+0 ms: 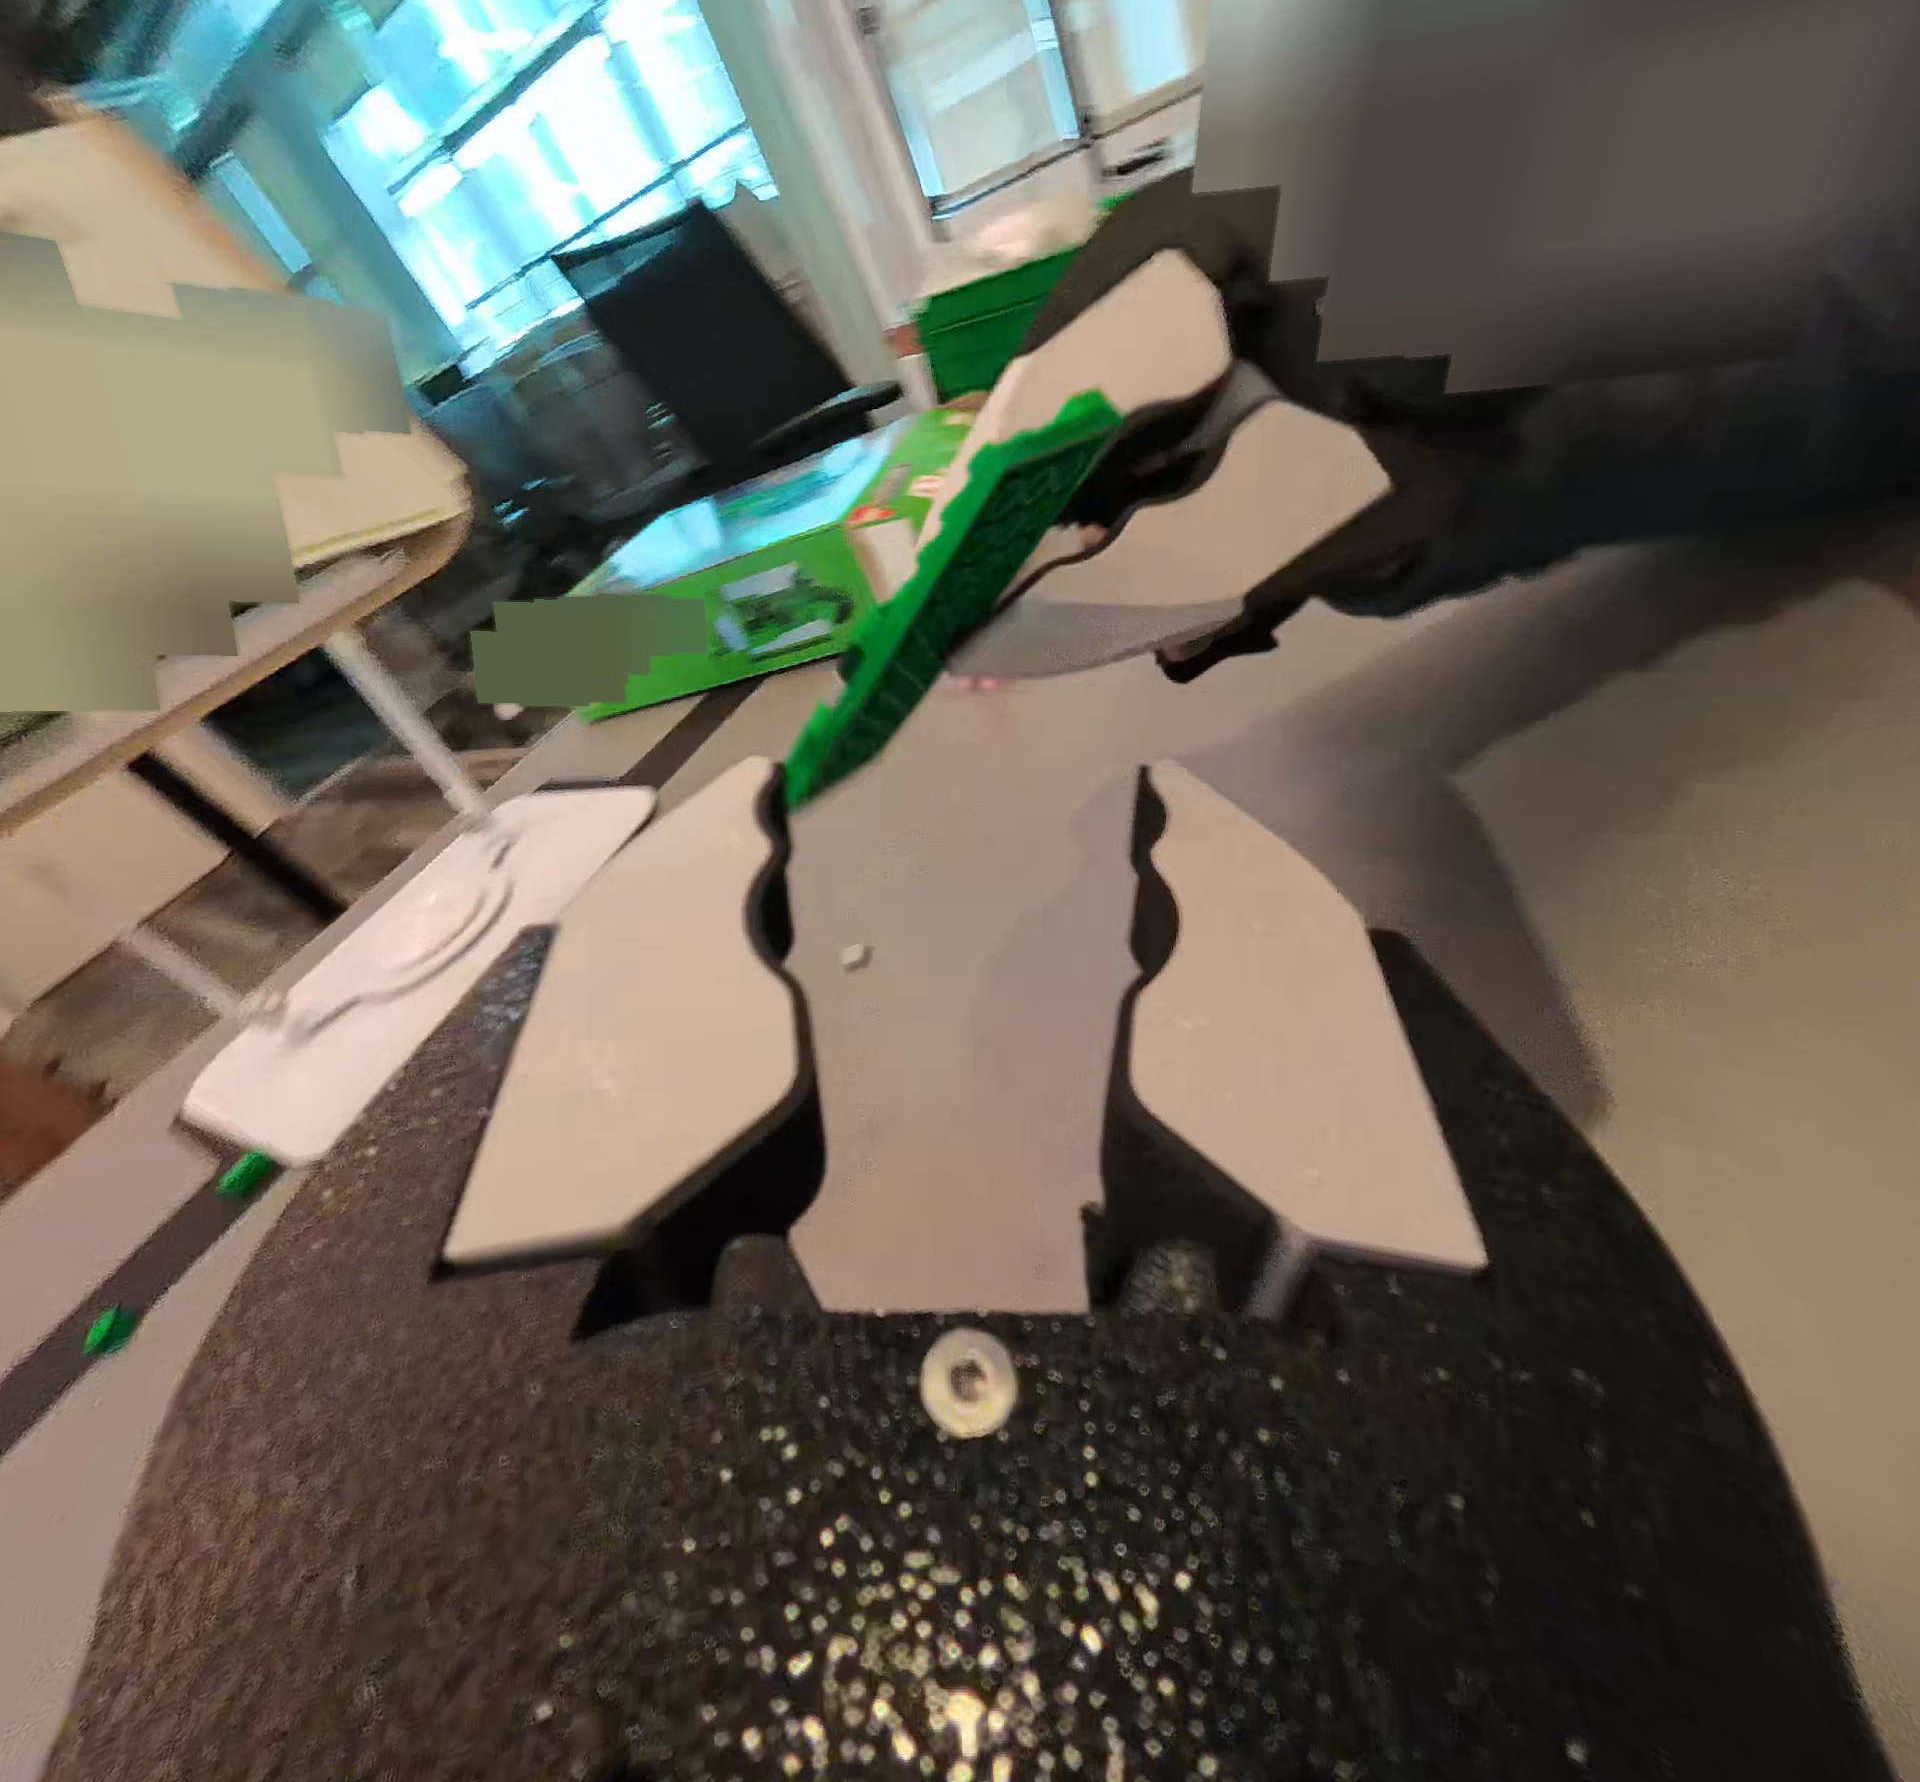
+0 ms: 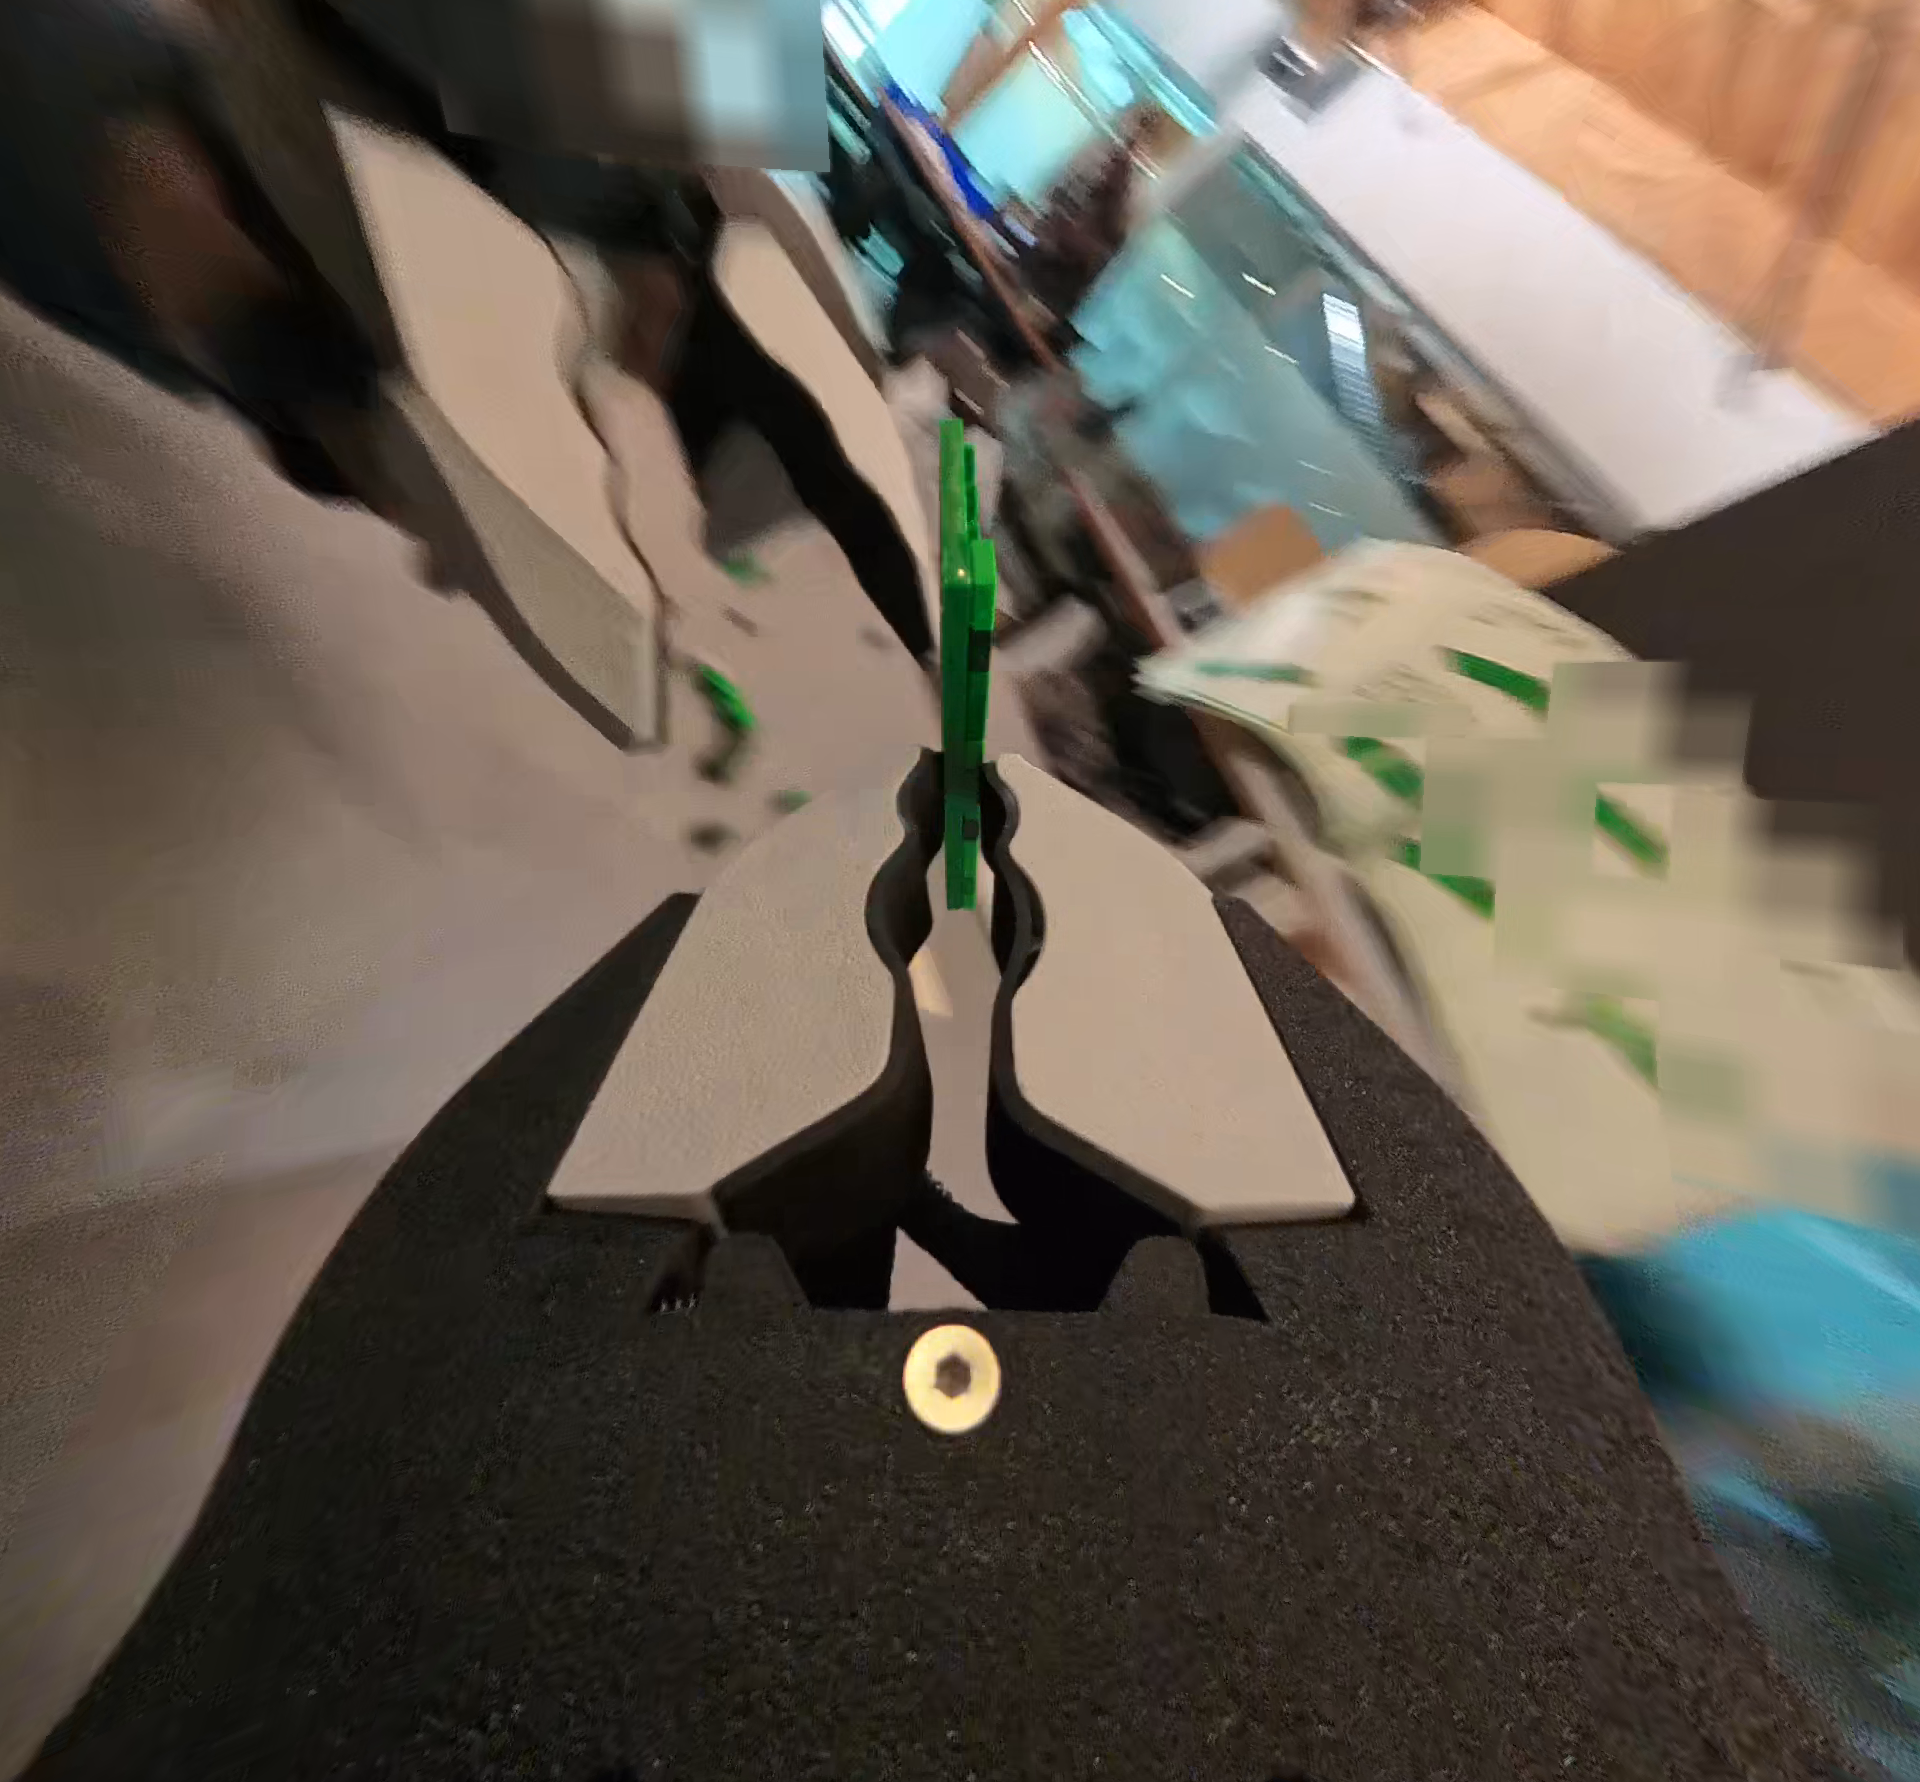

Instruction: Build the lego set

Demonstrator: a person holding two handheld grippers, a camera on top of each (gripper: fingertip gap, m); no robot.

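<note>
A flat green lego plate (image 1: 966,579) is clamped in my right gripper (image 1: 1023,553), which reaches in from the upper right, and is held tilted above the grey table (image 1: 1558,901). The plate's lower end sits right at the tip of the left finger (image 1: 665,994) of my left gripper (image 1: 961,782), which is open and empty. In the right wrist view my right gripper (image 2: 961,776) is shut on the plate (image 2: 964,652), seen edge-on and standing upright. The open left gripper (image 2: 779,672) faces it from the upper left.
A green lego box (image 1: 769,579) lies at the far side of the table. A white tray with a clear bag (image 1: 416,953) lies left, with small green bricks (image 1: 244,1176) near it. An instruction booklet (image 2: 1403,693) is at right. Loose green pieces (image 2: 727,693) lie on the table.
</note>
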